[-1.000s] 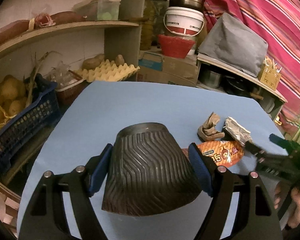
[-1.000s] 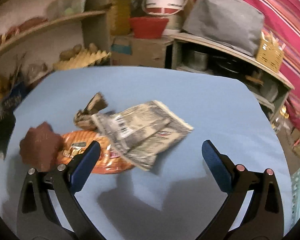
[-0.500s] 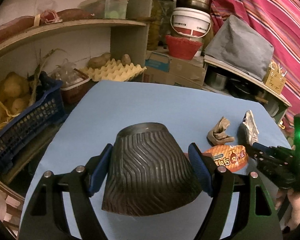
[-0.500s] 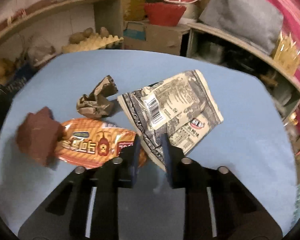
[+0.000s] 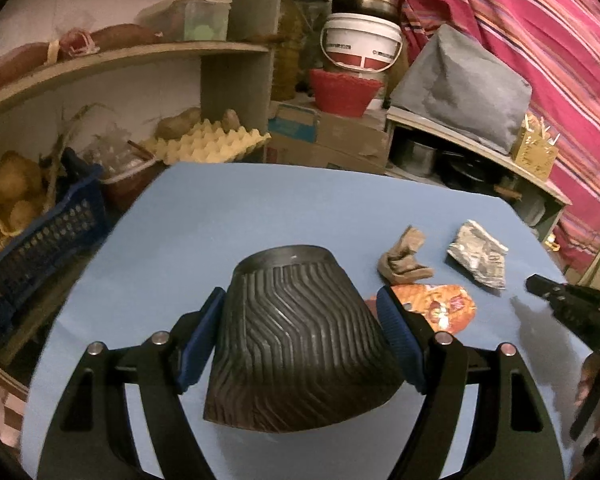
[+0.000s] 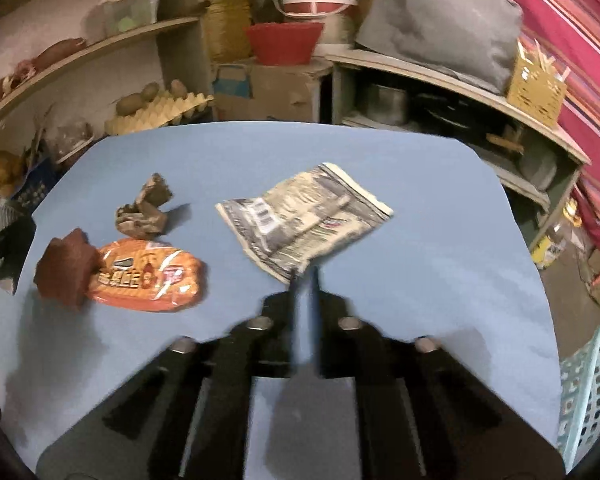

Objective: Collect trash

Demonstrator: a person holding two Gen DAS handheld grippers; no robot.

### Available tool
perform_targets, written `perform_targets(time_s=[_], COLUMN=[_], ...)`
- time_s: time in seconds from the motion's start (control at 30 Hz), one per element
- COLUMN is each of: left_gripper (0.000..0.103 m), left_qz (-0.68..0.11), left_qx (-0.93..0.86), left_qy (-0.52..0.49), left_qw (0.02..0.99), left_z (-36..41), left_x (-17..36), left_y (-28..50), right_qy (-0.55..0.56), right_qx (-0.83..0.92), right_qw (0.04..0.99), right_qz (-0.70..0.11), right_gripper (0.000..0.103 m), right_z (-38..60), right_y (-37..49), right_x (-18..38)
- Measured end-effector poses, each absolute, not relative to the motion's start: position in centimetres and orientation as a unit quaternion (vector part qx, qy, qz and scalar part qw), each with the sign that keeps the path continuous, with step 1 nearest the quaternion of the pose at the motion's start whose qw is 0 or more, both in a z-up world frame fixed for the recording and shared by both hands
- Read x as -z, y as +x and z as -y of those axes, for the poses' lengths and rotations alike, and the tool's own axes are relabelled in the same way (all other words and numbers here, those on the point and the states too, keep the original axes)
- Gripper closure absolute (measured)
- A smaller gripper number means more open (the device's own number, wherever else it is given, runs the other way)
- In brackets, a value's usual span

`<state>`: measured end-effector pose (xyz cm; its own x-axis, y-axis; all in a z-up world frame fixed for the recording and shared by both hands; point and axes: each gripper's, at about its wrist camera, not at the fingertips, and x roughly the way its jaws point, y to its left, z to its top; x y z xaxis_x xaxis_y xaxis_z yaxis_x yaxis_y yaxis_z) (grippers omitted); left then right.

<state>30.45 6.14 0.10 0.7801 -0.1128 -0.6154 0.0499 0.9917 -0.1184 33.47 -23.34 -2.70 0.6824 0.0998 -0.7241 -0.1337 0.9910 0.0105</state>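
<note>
My left gripper (image 5: 300, 332) is shut on a black ribbed bin (image 5: 300, 344), tilted with its mouth facing away over the blue table (image 5: 240, 208). My right gripper (image 6: 305, 280) is shut, its fingertips pinching the near corner of the grey-white wrapper (image 6: 304, 224), which is lifted off the table; that wrapper also shows in the left wrist view (image 5: 478, 254). An orange snack wrapper (image 6: 148, 276) lies left of it, partly under a brown crumpled paper (image 6: 64, 272). Another crumpled brown paper (image 6: 146, 212) lies behind them.
Shelves with an egg tray (image 5: 204, 144), a red bowl (image 5: 344, 92) and a white bucket (image 5: 362, 42) stand behind the table. A blue crate (image 5: 40, 236) sits at the left. A light-blue basket (image 6: 592, 384) stands off the table's right edge.
My right gripper closed from wide open onto the grey-white wrapper's corner and lifted it, pulling back. The left gripper kept holding the bin nearly still.
</note>
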Motion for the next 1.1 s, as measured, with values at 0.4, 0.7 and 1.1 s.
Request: perform_targets(time_s=[0.4,0.7,1.1], left_gripper=[0.028,0.028,0.028], left_qz=[-0.308,-0.298,-0.308], left_qx=[0.013,0.002,0.011], left_qy=[-0.022,-0.037,-0.058], left_qw=[0.951,0.954,0.949], left_z=[-7.8,-9.3,-8.9], left_x=[-0.4,-1.4,-1.4], left_y=[31.6,32.5,33.6], right_qy=[0.000,0.136,0.085], right_qx=[-0.004,0.084,0.061], right_qw=[0.909,0.873,0.888], right_qz=[-0.416,-0.461,-0.447], right_gripper=[0.016,0.021,0.093], right_z=[21.2,25.0,23.5], right_y=[38.9,42.9,42.5], right_x=[4.6,6.0,5.6])
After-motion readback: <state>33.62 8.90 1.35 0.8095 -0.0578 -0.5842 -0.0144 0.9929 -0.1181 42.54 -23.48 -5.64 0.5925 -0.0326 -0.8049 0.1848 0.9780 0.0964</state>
